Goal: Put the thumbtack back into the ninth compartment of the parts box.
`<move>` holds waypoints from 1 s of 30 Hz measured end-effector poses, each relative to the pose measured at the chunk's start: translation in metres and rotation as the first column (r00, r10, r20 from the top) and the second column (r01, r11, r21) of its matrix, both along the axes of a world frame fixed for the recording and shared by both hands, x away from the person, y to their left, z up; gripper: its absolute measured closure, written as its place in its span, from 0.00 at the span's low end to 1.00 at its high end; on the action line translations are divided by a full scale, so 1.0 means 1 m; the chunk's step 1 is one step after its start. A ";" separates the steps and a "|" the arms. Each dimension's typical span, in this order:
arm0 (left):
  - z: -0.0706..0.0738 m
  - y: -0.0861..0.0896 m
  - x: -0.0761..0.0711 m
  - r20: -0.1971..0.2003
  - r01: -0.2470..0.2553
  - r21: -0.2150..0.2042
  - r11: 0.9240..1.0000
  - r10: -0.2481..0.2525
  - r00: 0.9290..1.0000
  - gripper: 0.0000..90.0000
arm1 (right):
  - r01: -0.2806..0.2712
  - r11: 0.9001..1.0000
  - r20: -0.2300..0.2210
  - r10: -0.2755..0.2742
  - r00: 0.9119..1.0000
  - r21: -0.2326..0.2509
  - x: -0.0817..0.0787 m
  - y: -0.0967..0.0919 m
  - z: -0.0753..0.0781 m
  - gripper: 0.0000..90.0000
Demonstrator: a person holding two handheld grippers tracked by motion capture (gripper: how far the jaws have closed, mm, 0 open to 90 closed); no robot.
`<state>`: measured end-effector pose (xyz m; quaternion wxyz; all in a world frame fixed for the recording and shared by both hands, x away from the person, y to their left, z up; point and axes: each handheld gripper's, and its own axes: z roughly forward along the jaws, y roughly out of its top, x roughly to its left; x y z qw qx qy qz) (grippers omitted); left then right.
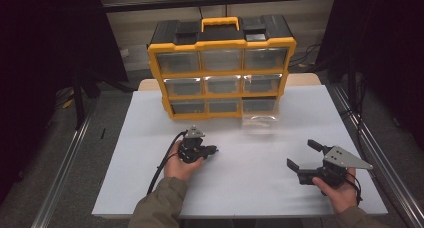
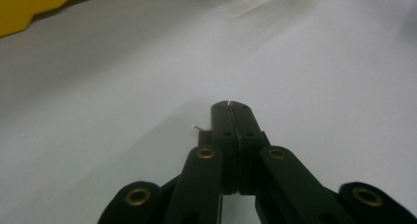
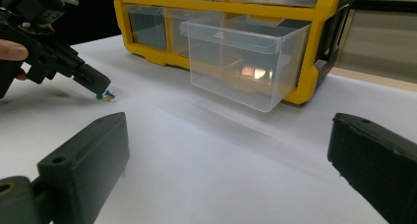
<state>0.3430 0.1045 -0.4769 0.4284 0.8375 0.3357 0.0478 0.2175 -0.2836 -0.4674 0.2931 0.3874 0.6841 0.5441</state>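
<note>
Evidently the left gripper (image 1: 214, 150) is clamped shut on a small blue-and-yellow pin (image 3: 107, 96) bound for the pulled-out clear drawer (image 3: 244, 60), while the right gripper (image 1: 302, 154) waits wide open and empty

No readable txt, labels, brands, nos. or signs anywhere. Yellow-black organiser (image 1: 222, 68): no legible marking on frame, handle, drawers. Clear drawer (image 3: 245, 59) pulled out: blank. White tabletop (image 1: 240, 178): blank.
</note>
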 end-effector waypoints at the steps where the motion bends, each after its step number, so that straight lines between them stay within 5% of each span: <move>1: 0.001 0.000 0.000 0.000 -0.003 -0.008 1.000 0.003 1.000 1.00 | -0.001 1.000 0.000 0.001 1.000 0.001 0.000 0.000 0.000 0.02; 30: 0.028 -0.013 0.008 0.029 -0.057 -0.127 0.990 0.061 0.998 1.00 | -0.006 1.000 -0.004 0.006 1.000 0.014 -0.001 0.001 -0.001 0.01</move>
